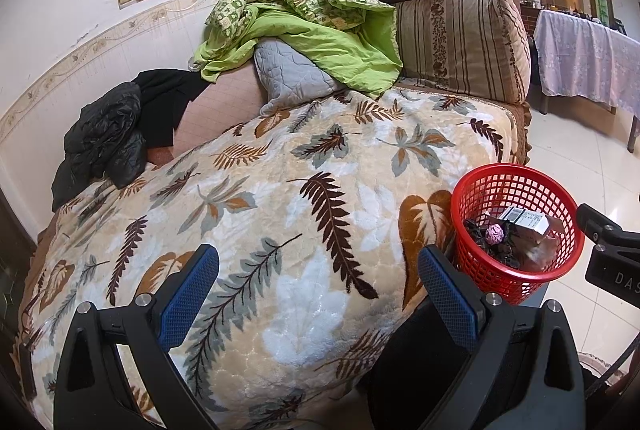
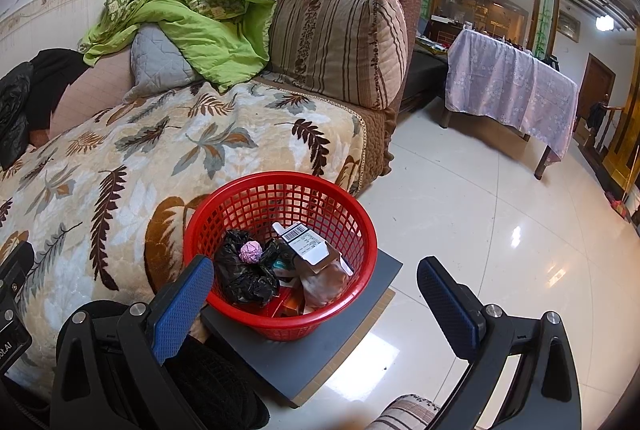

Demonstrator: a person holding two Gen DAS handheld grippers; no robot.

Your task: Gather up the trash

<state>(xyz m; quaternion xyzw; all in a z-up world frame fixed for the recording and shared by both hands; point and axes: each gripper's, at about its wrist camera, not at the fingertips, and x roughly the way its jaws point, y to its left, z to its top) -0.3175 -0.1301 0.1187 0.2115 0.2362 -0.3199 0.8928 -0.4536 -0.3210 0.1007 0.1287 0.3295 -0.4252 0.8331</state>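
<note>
A red mesh basket stands on a grey board on the floor beside the sofa; it also shows at the right of the left wrist view as the basket. Inside lie a black plastic bag, a pink crumpled ball, a barcoded carton and other wrappers. My right gripper hangs open just above the basket's near rim, holding nothing. My left gripper is open over the leaf-patterned blanket, empty.
On the sofa lie a green quilt, a grey cushion, a striped bolster and a black jacket. A table under a lilac cloth stands across the glossy tiled floor.
</note>
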